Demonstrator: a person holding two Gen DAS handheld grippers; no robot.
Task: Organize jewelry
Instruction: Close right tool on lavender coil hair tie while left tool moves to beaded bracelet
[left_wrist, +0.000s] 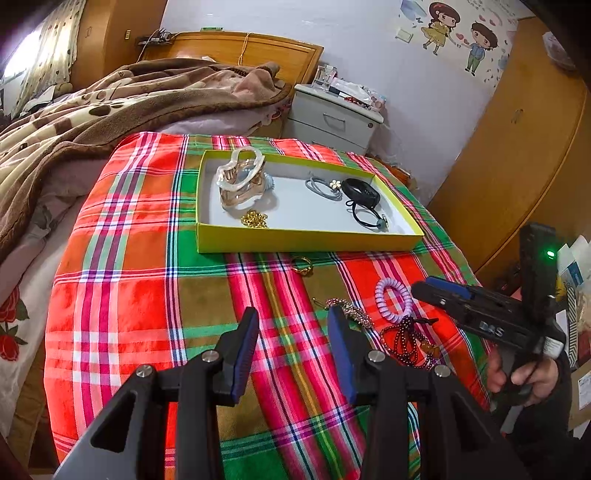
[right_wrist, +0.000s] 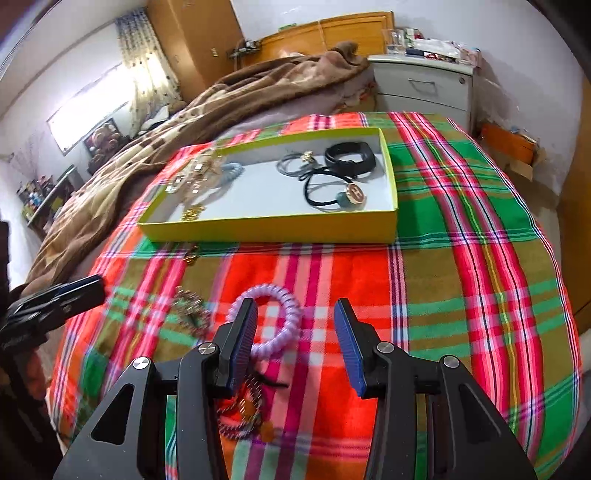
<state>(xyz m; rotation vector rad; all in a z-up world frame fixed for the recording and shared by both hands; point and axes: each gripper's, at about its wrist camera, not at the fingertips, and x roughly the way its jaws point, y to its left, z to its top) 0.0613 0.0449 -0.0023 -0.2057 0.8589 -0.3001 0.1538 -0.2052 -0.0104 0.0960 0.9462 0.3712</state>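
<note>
A yellow tray (left_wrist: 306, 242) (right_wrist: 273, 230) on the plaid cloth holds a clear claw clip (left_wrist: 240, 177), a gold chain (left_wrist: 255, 218), grey hair ties (left_wrist: 321, 184) and black bands (right_wrist: 351, 157). In front of it lie a gold ring (left_wrist: 303, 266), a rhinestone clip (left_wrist: 351, 314), a lilac spiral hair tie (right_wrist: 273, 321) and a dark beaded bracelet (left_wrist: 406, 343). My left gripper (left_wrist: 293, 314) is open over bare cloth, with the clip just right of its right finger. My right gripper (right_wrist: 295, 306) is open, low over the spiral tie, whose near side its left finger hides.
A brown blanket (left_wrist: 110, 107) is heaped on the bed to the left of the cloth. A grey bedside cabinet (left_wrist: 332, 118) stands behind the tray and a wooden wardrobe (left_wrist: 517, 147) to the right. A hand (left_wrist: 524, 373) holds the right gripper's handle.
</note>
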